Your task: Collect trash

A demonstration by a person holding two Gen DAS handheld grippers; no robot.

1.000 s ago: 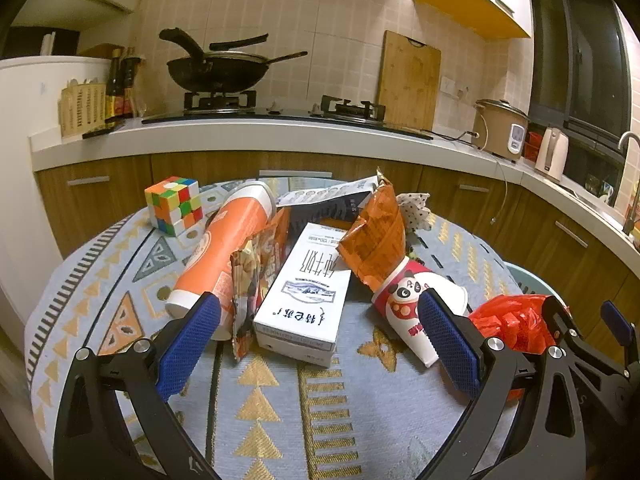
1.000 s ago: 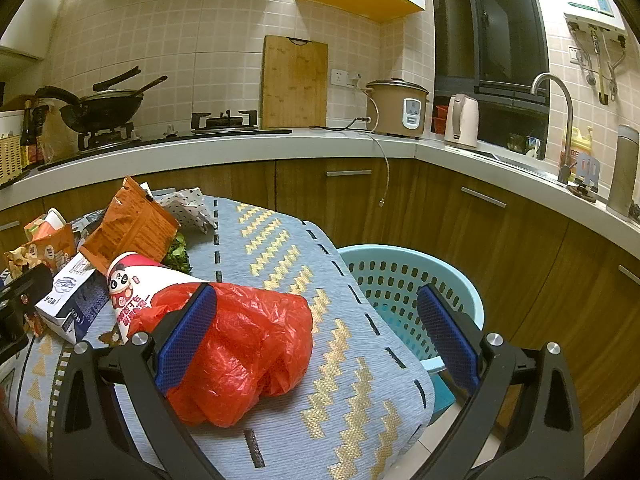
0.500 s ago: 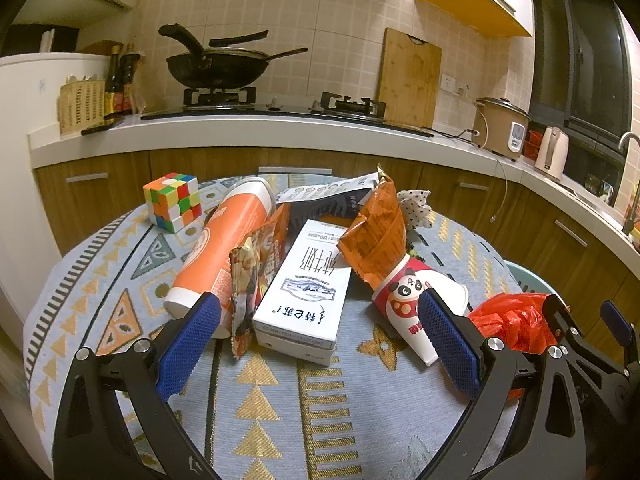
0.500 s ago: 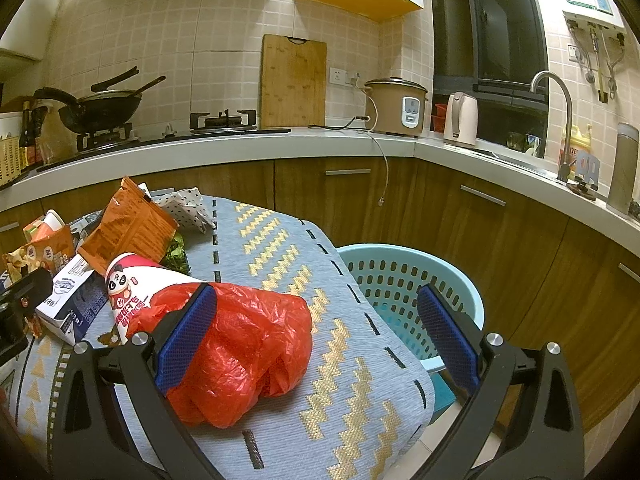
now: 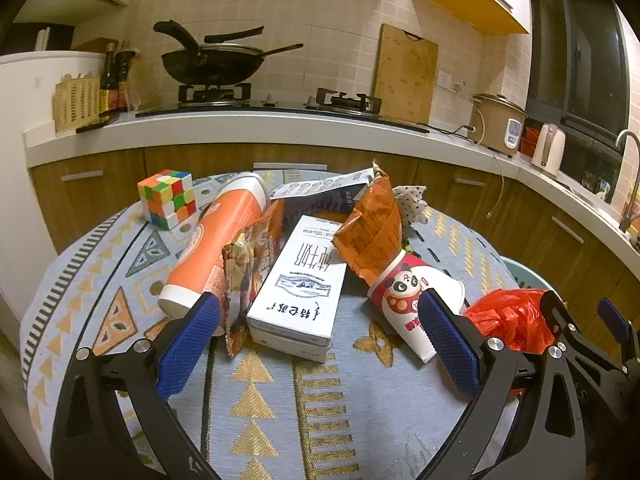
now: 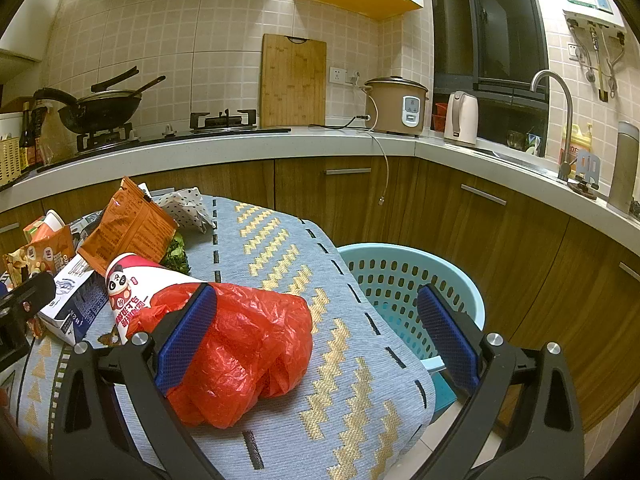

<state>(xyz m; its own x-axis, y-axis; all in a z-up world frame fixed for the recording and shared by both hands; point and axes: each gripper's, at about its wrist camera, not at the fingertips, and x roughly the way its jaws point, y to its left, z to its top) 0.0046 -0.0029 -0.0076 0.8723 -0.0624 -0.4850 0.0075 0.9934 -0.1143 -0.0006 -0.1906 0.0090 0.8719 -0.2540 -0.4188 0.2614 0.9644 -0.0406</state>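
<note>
Both our tools, left tool (image 5: 319, 338) and right tool (image 6: 318, 336), gape empty; the red bag (image 6: 244, 350) sits near the desk (image 6: 356, 396) edge, the basket (image 6: 404, 276) apparently just beyond at 2 o'clock. Nothing has shifted.

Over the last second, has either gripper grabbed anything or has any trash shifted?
Nothing was grabbed or let go. The left gripper only drifted slightly, still open before the white carton. The right gripper stays open over the red plastic bag, beside the blue basket. No trash moved.

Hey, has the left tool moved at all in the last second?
Barely. The left tool has only drifted slightly: the white milk carton sits almost where it did between its open fingers.
</note>
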